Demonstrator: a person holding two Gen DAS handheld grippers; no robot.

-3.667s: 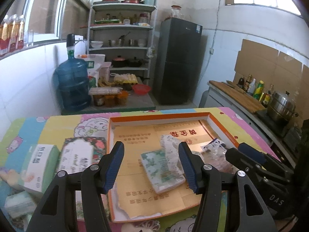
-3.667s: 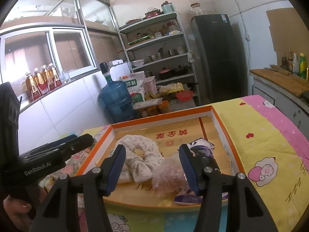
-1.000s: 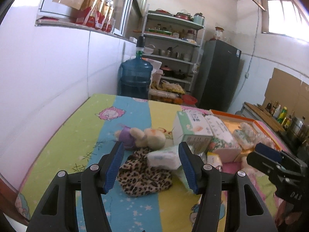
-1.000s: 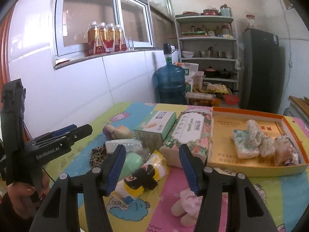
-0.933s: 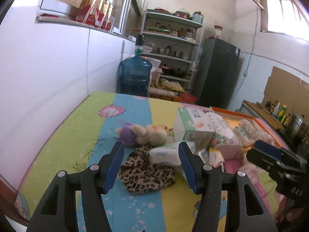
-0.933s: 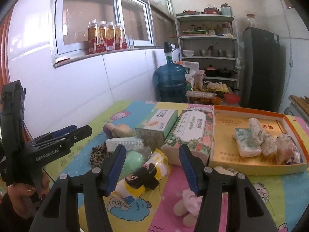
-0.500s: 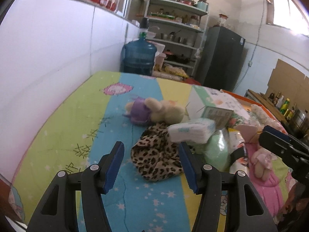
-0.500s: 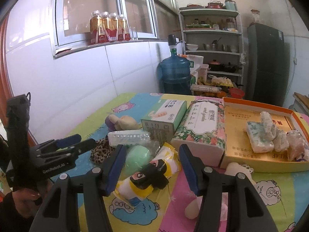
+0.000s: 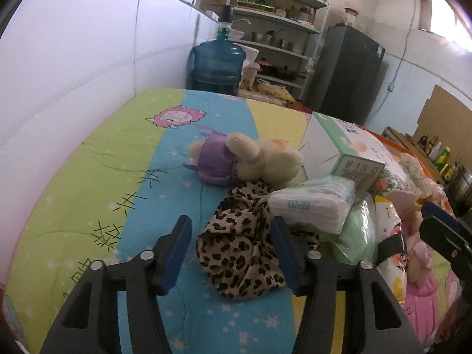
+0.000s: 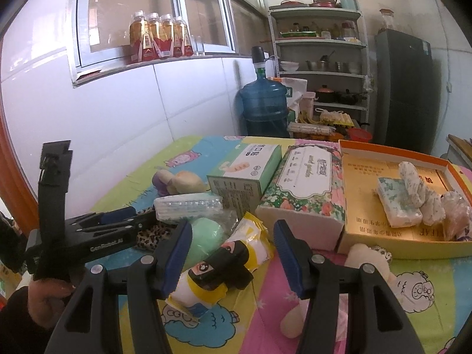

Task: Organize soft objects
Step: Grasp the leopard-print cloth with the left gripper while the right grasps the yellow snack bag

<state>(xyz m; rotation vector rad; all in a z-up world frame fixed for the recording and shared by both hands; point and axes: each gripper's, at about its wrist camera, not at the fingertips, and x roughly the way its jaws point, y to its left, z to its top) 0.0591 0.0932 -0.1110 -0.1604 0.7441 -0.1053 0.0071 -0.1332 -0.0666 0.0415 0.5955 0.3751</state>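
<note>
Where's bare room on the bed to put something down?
Bare sheet lies between the wall and the plush, left of the leopard cloth. The near half of the orange tray floor is also bare. Crowded: the tissue pack, boxes and snack bag pile.

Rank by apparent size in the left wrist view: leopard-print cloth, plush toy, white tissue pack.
1. leopard-print cloth, though it lies nearest the camera
2. plush toy
3. white tissue pack, close to the toy; unsure

light: soft daylight, my window (image 10: 153,14) glows, upper right corner of left view overexposed | shadows: faint | edges: fisheye bending, dark corners | focus: shelves (image 9: 274,29) look slightly soft, maybe haze
</note>
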